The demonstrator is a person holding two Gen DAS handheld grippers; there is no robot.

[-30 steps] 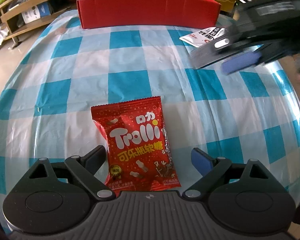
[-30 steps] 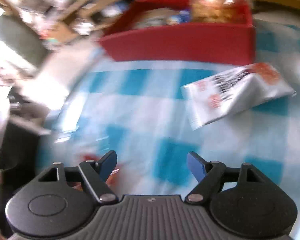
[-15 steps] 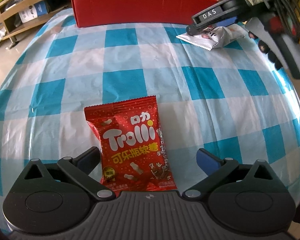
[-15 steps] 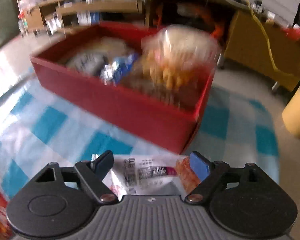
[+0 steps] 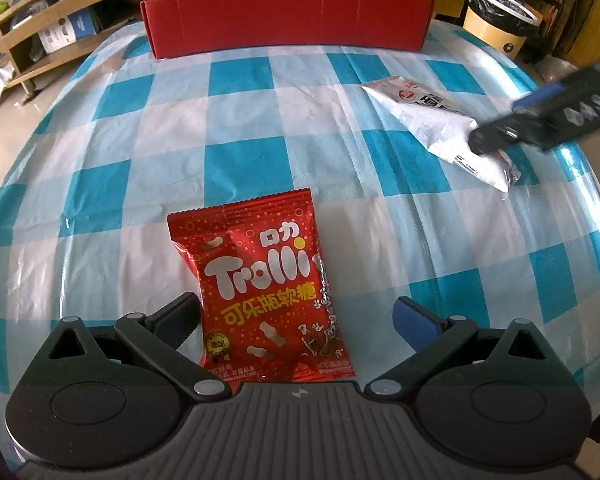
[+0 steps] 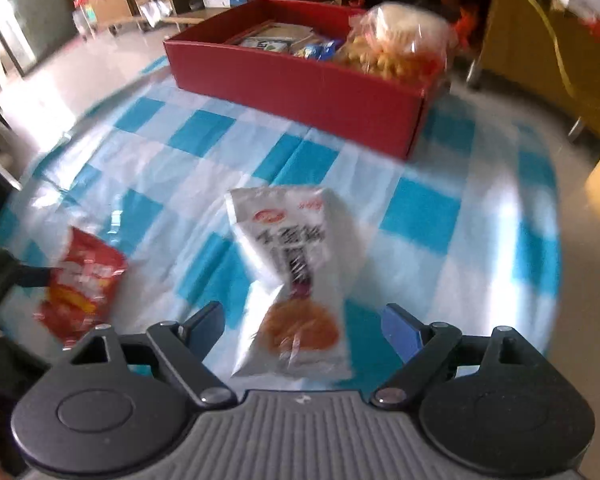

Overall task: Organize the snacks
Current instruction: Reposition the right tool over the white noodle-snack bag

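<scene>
The right wrist view was smeared with motion, so the print on the white packet (image 6: 296,280) could not be read. Left of that packet, the red bag (image 6: 82,284) was a blur (its lettering lost). Beyond it, the snacks in the red box (image 6: 300,84) ran together. In the left wrist view, the picture's edge cut the right gripper (image 5: 500,120) off.

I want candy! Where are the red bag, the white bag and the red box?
red bag (image 5: 260,276), left wrist view, white logo.
white bag (image 6: 296,256), right wrist view, middle print.
red box (image 5: 288,20), left wrist view, front wall.
</scene>
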